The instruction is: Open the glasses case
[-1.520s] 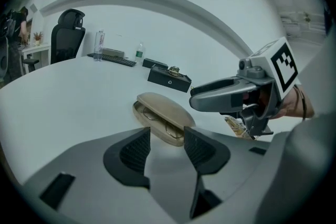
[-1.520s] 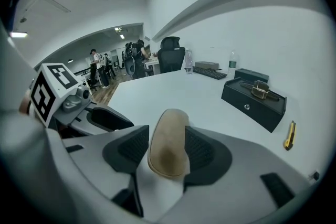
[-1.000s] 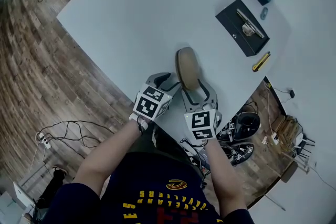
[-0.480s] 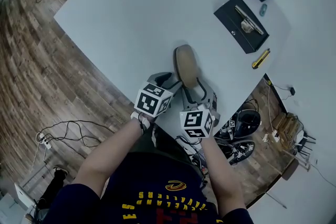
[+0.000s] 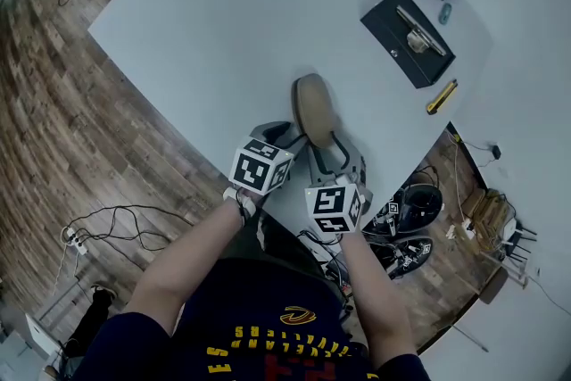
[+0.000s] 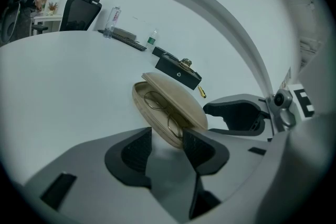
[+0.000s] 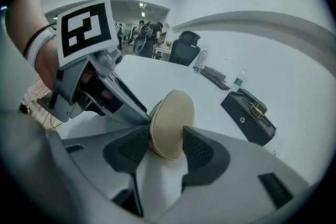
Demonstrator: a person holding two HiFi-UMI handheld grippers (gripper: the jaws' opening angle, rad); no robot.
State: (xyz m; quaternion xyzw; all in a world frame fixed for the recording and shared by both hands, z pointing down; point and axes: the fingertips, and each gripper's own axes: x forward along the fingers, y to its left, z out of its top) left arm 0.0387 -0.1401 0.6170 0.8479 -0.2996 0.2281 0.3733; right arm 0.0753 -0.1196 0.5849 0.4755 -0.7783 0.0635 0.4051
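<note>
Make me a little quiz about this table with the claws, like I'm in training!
1. True or false: the glasses case is shut tight.
2. Pick one: what colour is the box lying farther along the table? A black, B red, C yellow.
3. What sits between the jaws of the right claw?

Key
1. False: its lid is lifted a little and glasses show inside.
2. A.
3. The glasses case. Those jaws have just been closing, and their pads now touch both its sides.
</note>
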